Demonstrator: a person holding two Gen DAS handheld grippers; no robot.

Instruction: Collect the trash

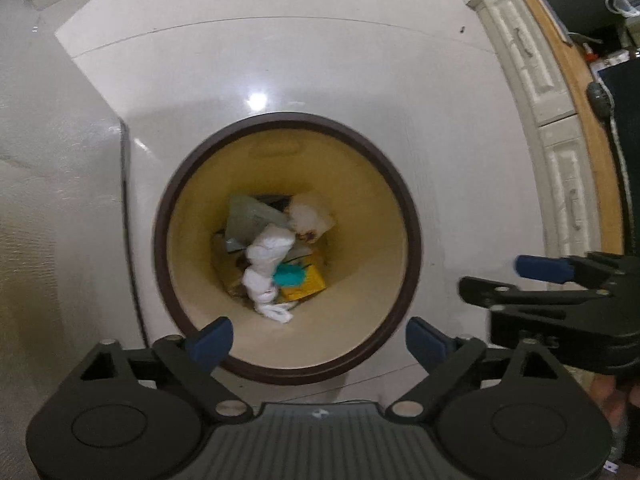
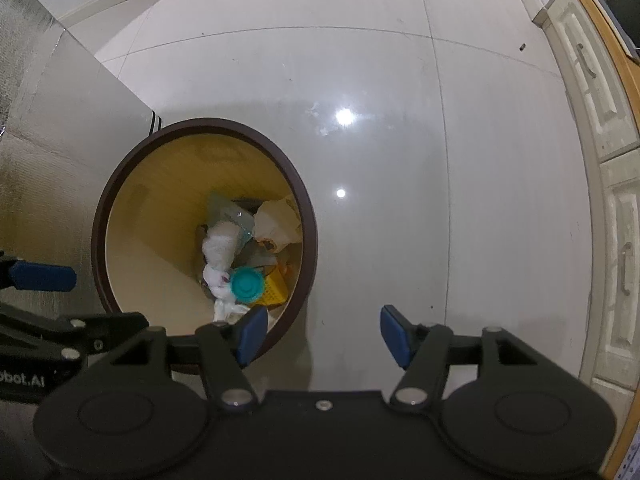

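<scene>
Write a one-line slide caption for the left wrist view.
Open left gripper poised above round bin holding crumpled white tissue and teal lid.

bin (image 1: 412,216): round, dark rim, upright on floor | trash (image 1: 270,254): crumpled heap at bottom

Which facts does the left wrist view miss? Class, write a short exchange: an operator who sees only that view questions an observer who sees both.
Operator: Is the right gripper holding trash?
Observer: No. The right gripper is open, with only floor showing between its jaws.
Operator: Is it over the bin?
Observer: Mostly beside it. Just one finger overlaps the rim of the bin.
</scene>
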